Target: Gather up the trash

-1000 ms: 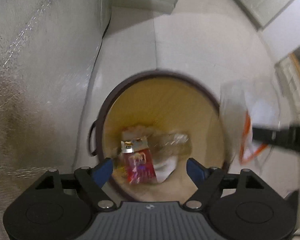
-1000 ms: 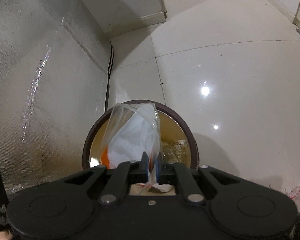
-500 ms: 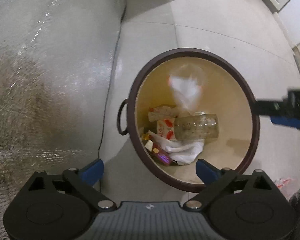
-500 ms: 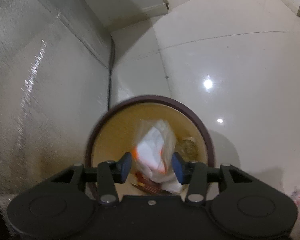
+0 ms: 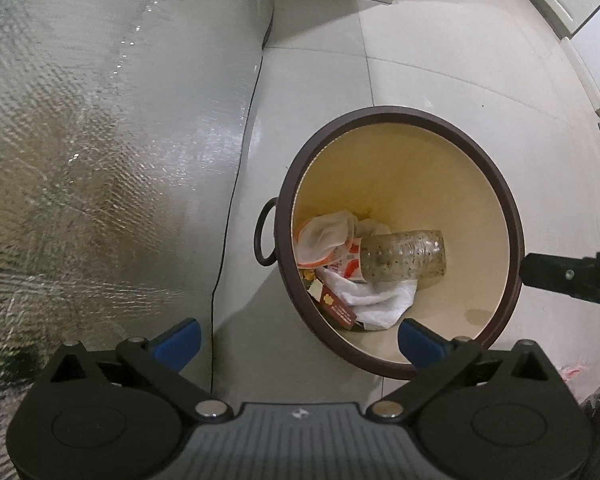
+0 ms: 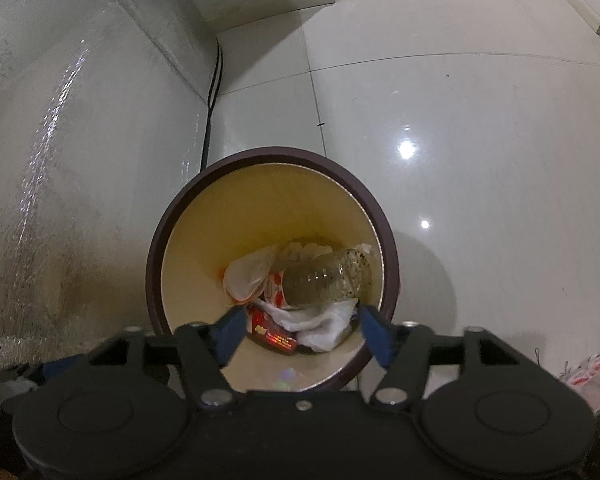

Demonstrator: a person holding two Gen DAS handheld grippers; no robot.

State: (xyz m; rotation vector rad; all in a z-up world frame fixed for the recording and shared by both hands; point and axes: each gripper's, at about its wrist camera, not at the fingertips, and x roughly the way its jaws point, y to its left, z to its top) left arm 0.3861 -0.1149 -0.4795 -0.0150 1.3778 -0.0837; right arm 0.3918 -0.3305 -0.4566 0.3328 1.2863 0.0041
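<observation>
- Since a second ago the clear plastic bag (image 6: 247,276) has left the right gripper (image 6: 303,334) and dropped into the bin (image 6: 388,240); those jaws have just been opening and now stand spread with nothing between them.
- Left gripper (image 5: 296,344) jaws have also just been opening and are spread wide, nothing pinched; a second ago they hung right over the bin's trash, now they look at it from off to one side.
- Bin is round, dark brown rim, cream inside, ring handle (image 5: 265,236) on the side, standing on pale floor tiles beside a silvery foil-like sheet (image 5: 100,140).
- Inside: the bag with white stuff and a bit of orange showing, a clear plastic bottle (image 5: 404,256) lying on its side, a white crumpled bag (image 5: 380,300), red-and-white wrappers, a dark red packet (image 5: 336,308).
- Dropped bag lies at the bottom against the wall, touching the bottle, well below both grippers.
- Another wrapper (image 6: 592,368) lies on the floor by the right edge.
</observation>
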